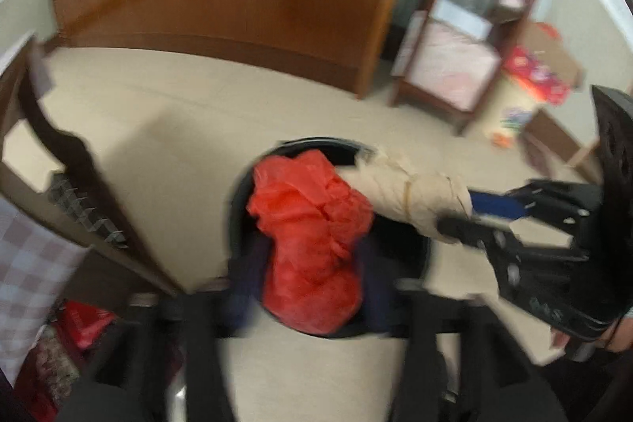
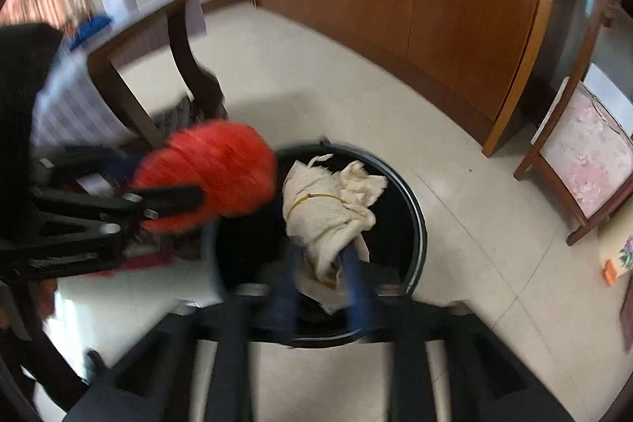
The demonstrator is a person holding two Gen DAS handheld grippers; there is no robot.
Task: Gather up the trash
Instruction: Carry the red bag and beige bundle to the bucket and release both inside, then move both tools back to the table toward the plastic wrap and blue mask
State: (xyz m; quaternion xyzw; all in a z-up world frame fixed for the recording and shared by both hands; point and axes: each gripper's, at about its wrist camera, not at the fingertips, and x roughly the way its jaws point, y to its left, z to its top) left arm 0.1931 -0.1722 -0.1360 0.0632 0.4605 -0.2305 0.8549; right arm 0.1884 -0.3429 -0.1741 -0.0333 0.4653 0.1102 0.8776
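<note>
Both bundles held over the black bin [image 2: 415,208].
We see the left gripper [image 1: 304,307] clamping the red bag [image 1: 312,236], the right gripper [image 2: 322,283] clamping the cream bundle [image 2: 328,208].

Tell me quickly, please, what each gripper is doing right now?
Left gripper: closed on the red plastic bag, over the black bin.
Right gripper: closed on the cream paper bundle, over the same bin.

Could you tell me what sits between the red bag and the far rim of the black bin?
In the right wrist view, the cream paper bundle, shut in the right gripper, hangs between the red bag and the black bin's far rim.
</note>
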